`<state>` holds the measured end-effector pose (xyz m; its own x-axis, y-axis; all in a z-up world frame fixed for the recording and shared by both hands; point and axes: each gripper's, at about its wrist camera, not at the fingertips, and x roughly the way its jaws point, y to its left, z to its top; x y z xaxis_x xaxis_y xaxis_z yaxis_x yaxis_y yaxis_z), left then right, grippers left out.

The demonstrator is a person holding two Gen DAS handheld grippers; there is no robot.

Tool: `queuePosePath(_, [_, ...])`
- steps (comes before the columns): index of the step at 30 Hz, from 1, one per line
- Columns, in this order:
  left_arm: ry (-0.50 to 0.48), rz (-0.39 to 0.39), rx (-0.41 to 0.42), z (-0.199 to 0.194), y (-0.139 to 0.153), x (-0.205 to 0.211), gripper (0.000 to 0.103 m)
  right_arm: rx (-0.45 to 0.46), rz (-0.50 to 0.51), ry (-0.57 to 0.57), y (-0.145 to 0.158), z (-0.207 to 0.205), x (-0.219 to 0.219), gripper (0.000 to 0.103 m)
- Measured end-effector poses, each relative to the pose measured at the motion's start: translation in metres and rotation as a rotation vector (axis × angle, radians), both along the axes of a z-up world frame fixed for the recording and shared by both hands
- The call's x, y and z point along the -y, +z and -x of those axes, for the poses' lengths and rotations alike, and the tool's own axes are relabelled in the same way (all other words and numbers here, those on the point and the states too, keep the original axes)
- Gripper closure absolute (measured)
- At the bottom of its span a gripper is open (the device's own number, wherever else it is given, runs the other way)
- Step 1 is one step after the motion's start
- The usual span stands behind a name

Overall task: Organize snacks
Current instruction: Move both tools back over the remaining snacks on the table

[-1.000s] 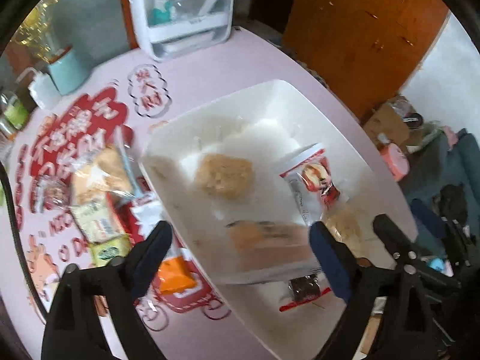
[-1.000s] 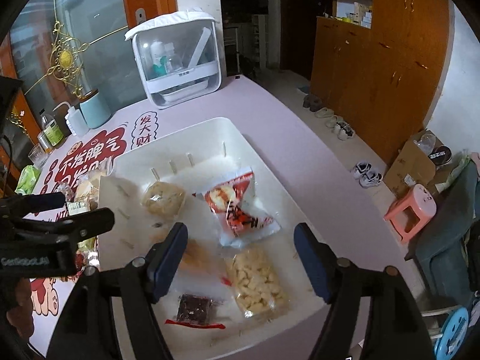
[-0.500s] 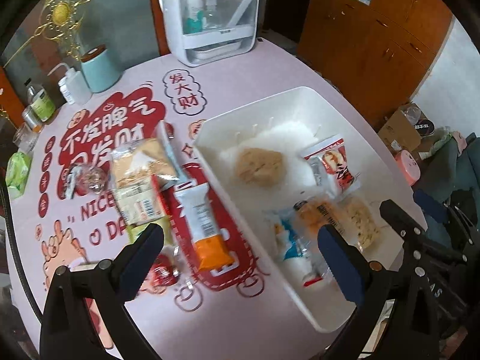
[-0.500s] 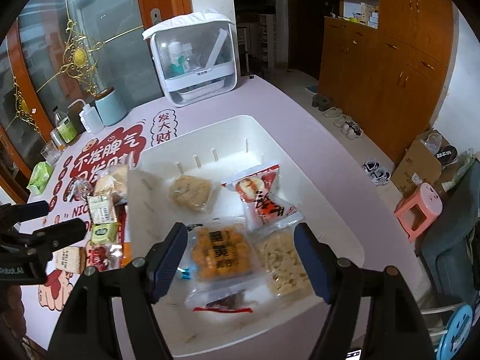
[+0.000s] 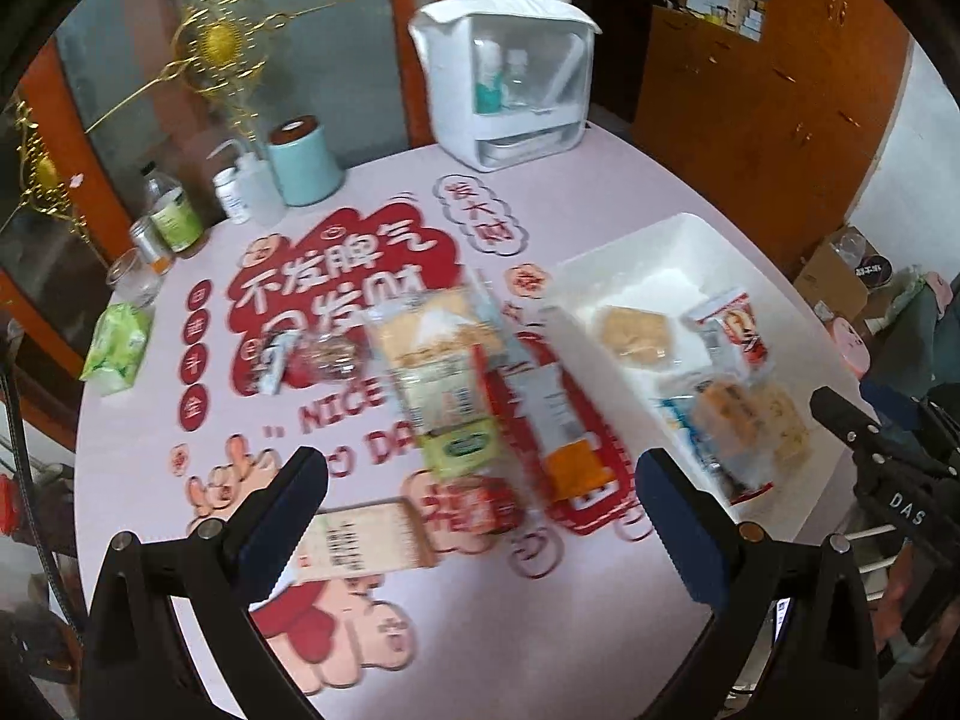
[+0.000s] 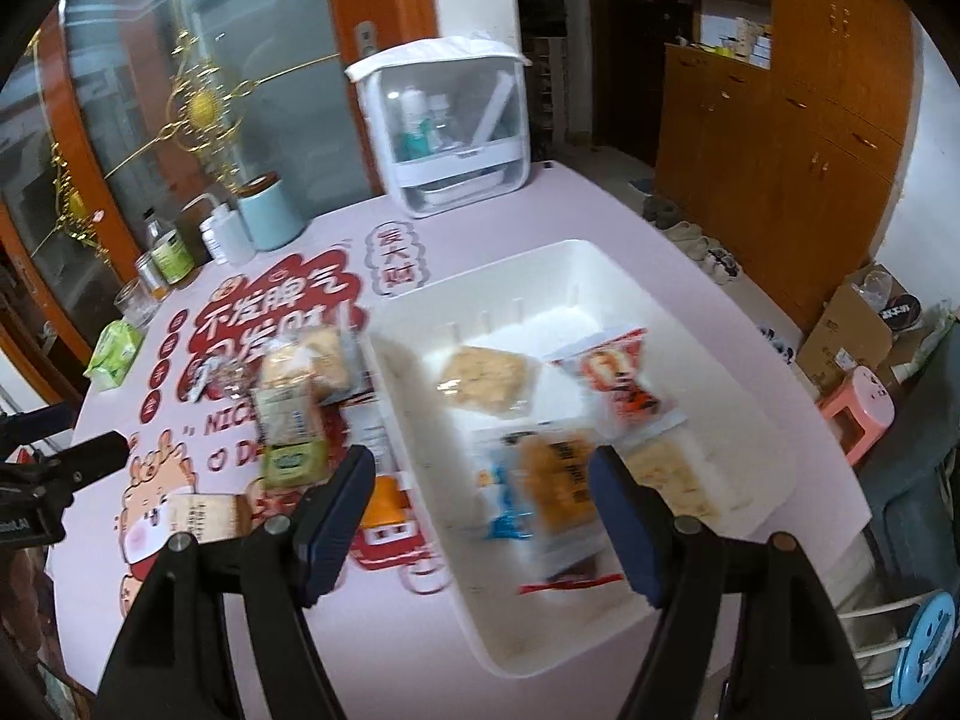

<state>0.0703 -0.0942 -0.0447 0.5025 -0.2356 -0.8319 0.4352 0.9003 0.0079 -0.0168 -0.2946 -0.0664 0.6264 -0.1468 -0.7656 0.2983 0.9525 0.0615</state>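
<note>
Snacks remain loose beside the white bin as both empty, spread-open grippers, left and right, have pulled back from it, so another pickup likely follows.

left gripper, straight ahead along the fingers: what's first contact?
Likely the loose snack packs on the table: left gripper is open and points at the red packet beside the green one. Motion blur, depth unclear.

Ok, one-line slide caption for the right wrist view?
Open right gripper poised above a white bin holding several snack packets, with more snacks beside it on the pink table.
</note>
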Motion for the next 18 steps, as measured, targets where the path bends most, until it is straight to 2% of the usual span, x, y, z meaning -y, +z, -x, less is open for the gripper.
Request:
queuePosePath(4, [0.002, -0.003, -0.011, -0.007, -0.008, -0.040, 0.001, -0.036, -0.010, 0.035, -0.010, -0.013, -0.035, 0.029])
queuePosePath(8, [-0.029, -0.040, -0.010, -0.015, -0.026, -0.069, 0.001, -0.086, -0.046, 0.060, -0.028, -0.024, -0.064, 0.029])
queuePosePath(13, [-0.146, -0.096, -0.046, -0.031, -0.063, -0.091, 0.001, -0.142, -0.102, 0.052, -0.054, -0.039, -0.087, 0.029])
queuePosePath(18, [-0.294, -0.145, -0.118, -0.050, -0.108, -0.098, 0.001, -0.202, -0.204, 0.015, -0.090, -0.053, -0.094, 0.029])
